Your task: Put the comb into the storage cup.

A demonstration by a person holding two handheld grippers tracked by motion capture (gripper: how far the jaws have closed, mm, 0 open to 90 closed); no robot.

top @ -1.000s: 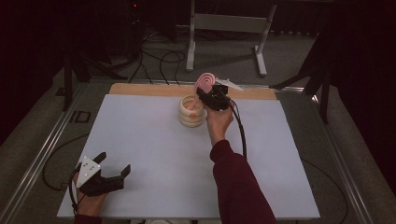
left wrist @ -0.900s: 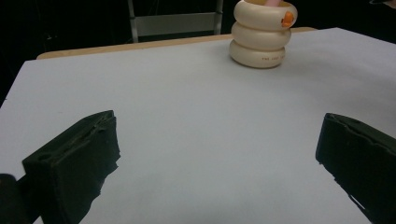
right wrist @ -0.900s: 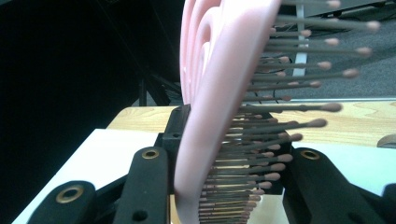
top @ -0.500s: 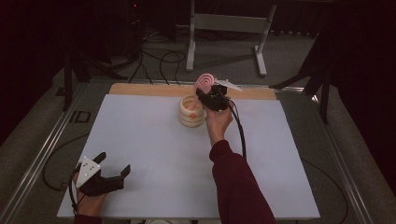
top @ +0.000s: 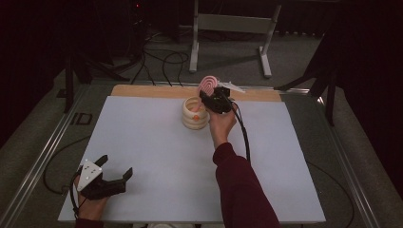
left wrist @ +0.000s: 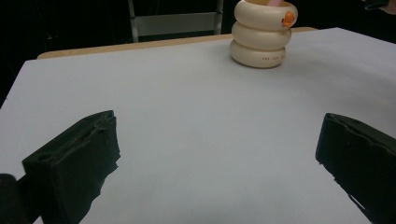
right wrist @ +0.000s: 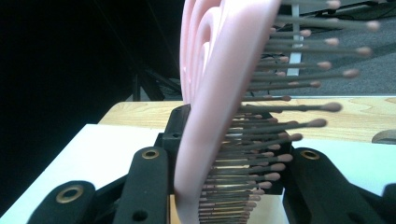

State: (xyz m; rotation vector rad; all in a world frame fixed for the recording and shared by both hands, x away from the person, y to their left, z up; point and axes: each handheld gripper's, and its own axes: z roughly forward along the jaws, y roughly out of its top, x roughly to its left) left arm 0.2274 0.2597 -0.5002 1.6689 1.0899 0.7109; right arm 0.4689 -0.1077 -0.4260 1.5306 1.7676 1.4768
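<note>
A dark room with cables and a grey stand [top: 233, 28] on the floor lay behind the worktop [top: 157, 156], whose white sheet left a strip of bare wood [top: 147, 91] along the far edge. The landmark was the cup [top: 195, 113], a cream holder of three stacked rings standing near that far edge, just short of the wood. Between the cup and the near edge the sheet was bare, and to either side of it as well, so there was wide room for moving.

The right tongs [top: 212, 95] were just beside the cup, on its right and slightly beyond, raised above the sheet. They were clamped on a pink brush [top: 207, 84], which stood upright over the cup's far rim. The left tongs [top: 115, 168] rested well apart from the cup, at the near left corner of the sheet, close to its left edge, gaping wide with nothing between them.

The high view gave the edges and both hands. The left gripper view added the cup's side [left wrist: 264, 35], its three rings, an orange mark on the top one, small print on the bottom one, and the wide gap of its own tongs [left wrist: 219, 154]. The right gripper view showed the brush [right wrist: 215, 93] close up, its bristles with rounded tips pointing right, its pink body pinched between the tongs [right wrist: 224, 172].
</note>
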